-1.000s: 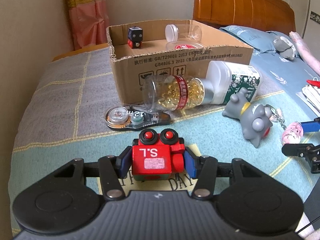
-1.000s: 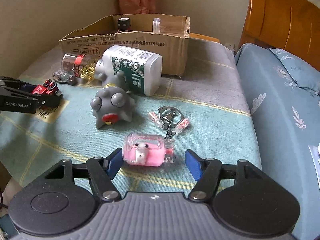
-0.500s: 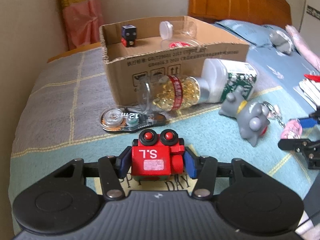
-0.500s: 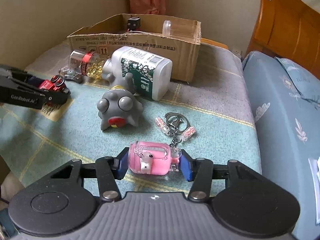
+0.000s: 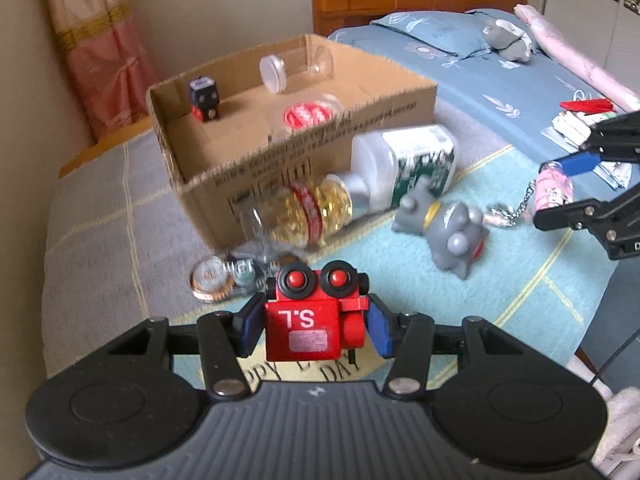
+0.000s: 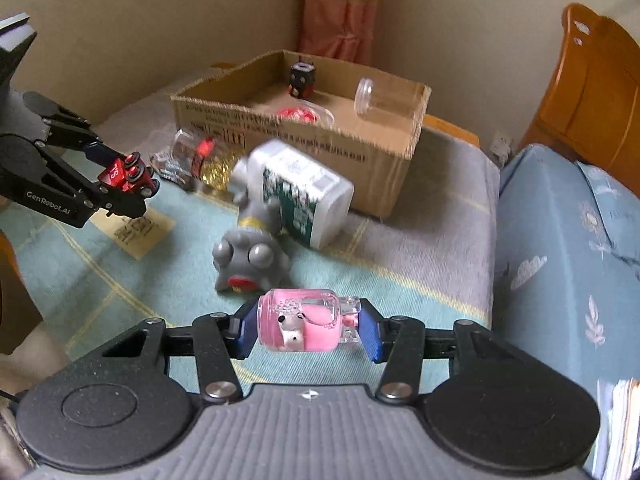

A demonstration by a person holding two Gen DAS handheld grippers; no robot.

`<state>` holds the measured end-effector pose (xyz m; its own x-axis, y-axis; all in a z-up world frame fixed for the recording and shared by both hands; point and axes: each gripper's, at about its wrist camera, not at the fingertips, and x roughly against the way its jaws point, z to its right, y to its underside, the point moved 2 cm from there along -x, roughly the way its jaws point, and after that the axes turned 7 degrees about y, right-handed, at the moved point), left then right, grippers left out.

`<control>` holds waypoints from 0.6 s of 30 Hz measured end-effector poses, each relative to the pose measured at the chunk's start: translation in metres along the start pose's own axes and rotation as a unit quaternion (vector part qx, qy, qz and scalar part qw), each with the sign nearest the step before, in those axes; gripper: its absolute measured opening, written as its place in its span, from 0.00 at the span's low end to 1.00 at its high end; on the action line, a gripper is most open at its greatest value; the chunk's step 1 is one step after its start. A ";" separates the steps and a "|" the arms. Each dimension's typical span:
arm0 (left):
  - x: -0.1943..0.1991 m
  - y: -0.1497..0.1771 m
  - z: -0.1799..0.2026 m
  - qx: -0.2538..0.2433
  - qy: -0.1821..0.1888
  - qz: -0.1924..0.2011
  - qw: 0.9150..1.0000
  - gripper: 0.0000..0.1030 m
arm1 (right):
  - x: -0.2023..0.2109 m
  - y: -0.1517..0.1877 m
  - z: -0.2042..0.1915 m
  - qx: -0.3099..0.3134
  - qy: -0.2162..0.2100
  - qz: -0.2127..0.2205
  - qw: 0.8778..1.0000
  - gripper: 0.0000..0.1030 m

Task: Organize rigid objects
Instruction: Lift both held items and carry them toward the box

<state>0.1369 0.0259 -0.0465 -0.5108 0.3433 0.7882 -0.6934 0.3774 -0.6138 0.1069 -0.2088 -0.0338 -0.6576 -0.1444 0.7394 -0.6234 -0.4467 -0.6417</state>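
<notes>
Above the bed, left tongs (image 5: 314, 326) clamp the red robot toy (image 5: 308, 320); right tongs (image 6: 306, 330) clamp the pink charm (image 6: 304, 324).

The right gripper (image 6: 308, 330) clamps a pink keychain charm (image 6: 306, 324) between its blue pads, lifted clear of the blanket (image 6: 120, 280). Just beyond it lies a grey toy (image 6: 250, 262), touching a white bottle (image 6: 306, 194) tipped on its side. Farther ahead stands a cardboard box (image 6: 320, 148) holding a dark cube toy (image 6: 302, 79) and a clear jar (image 6: 380, 98). Far to the left, the left gripper (image 6: 120, 178) grips a red robot toy (image 6: 128, 174).
</notes>
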 end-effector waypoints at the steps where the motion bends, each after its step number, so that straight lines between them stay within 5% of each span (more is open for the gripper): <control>1: 0.003 -0.004 -0.001 -0.003 0.001 0.004 1.000 0.50 | 0.002 -0.004 0.001 0.004 0.002 0.004 1.000 0.54; 18: 0.032 -0.100 -0.030 -0.027 -0.006 0.068 0.997 0.50 | 0.034 -0.091 0.031 0.008 0.001 0.101 0.995 0.54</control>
<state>0.2049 0.0249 0.0389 -0.6048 0.3842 0.6975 -0.5889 0.3738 -0.7165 0.1542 -0.2000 0.0565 -0.7699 -0.2313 0.5948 -0.4709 -0.4232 -0.7741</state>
